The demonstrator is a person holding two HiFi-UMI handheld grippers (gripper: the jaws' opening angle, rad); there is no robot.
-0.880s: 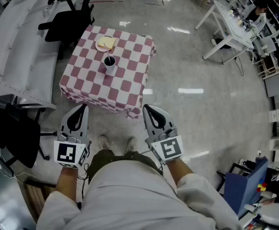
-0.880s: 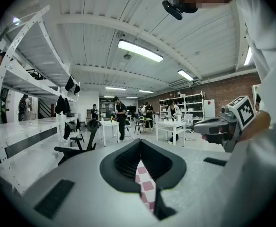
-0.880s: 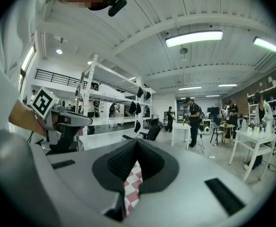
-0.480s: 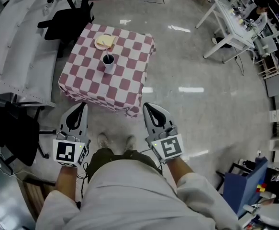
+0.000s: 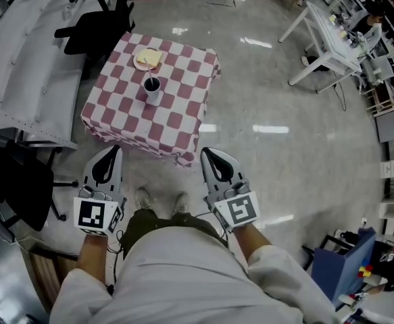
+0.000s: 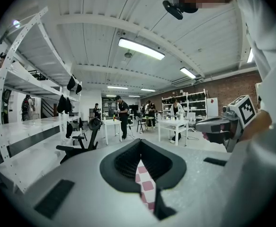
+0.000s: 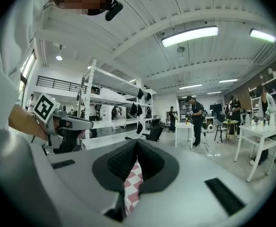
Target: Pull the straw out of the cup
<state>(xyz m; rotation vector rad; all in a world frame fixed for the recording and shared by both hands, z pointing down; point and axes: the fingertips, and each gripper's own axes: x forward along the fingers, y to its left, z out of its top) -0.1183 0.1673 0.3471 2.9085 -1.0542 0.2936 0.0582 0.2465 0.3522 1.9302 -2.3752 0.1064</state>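
You hold your left grey gripper (image 5: pixel 117 150) and right grey gripper (image 5: pixel 205 152) with jaws pressed together, empty, over glossy floor (image 5: pixel 271 79), short of the near edge of the red-and-white checked table (image 5: pixel 176 118), whose white cup (image 5: pixel 153 93) with its dark straw (image 5: pixel 151 82) stands mid-cloth, well apart.

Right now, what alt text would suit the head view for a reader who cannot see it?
From above, a person holds a left tool and a right tool, both shut and empty, short of a red-and-white checked table. On it stand a cup with a straw and a plate.
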